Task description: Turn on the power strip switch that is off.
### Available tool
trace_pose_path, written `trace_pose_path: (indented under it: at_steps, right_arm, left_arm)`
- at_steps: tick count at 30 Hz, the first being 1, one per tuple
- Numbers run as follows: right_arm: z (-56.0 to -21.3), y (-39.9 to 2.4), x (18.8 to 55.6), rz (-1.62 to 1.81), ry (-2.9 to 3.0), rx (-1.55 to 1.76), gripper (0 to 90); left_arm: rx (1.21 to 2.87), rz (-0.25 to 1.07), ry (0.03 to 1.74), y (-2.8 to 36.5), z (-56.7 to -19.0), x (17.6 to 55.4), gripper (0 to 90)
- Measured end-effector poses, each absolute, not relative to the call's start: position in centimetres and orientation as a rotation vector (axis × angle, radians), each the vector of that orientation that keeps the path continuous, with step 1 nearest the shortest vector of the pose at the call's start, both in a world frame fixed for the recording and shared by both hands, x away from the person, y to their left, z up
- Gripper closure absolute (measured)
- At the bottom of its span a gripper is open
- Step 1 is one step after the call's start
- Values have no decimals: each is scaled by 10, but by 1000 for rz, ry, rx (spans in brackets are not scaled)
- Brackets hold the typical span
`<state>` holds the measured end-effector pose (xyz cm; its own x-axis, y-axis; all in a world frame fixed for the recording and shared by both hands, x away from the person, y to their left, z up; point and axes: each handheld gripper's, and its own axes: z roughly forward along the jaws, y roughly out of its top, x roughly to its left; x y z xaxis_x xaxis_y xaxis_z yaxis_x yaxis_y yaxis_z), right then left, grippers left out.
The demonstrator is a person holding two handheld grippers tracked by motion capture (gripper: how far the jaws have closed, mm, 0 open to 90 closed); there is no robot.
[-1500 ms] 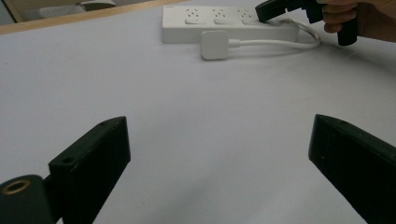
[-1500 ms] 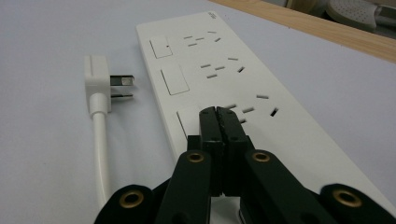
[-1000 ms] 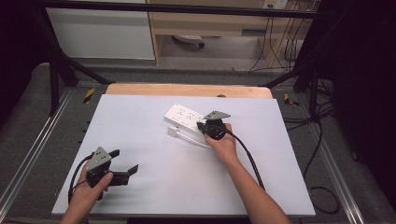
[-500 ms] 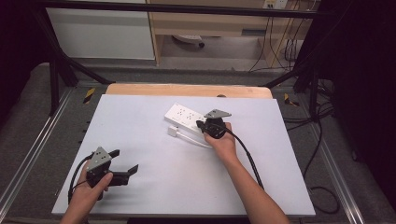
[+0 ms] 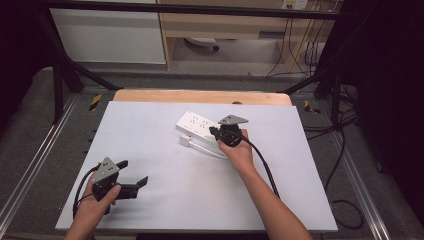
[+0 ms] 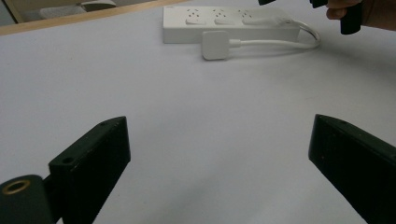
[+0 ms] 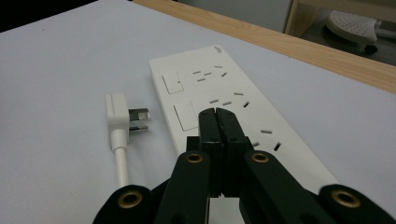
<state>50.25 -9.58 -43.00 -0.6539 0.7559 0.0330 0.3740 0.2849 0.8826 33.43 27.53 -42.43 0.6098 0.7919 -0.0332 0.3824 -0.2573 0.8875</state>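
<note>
Lying just above the frame's centre on the pale grey table (image 5: 165,150), a white plastic power strip (image 5: 197,124) has its white plug (image 7: 119,112) unplugged beside it. Over it, the right gripper (image 7: 215,116) is pressed closed, empty. Lower left, the left gripper (image 5: 134,176) gapes wide, empty.

Just under the right gripper (image 7: 215,114), the power strip (image 7: 233,107) is smooth white plastic. The counter (image 5: 150,130) looks matt, with a wood edge.
</note>
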Motion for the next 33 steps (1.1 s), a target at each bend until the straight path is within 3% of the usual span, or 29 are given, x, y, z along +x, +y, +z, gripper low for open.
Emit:
trace_pose_path:
  at_steps: [21,33]
  right_arm:
    - [-409,-100,499,1374,2138,1016,797]
    - [-395,-107,495,1380,2128,1016,634]
  left_arm:
    - [1869,530,942,275,-424,334,55]
    - [1872,530,940,275,-425,334,55]
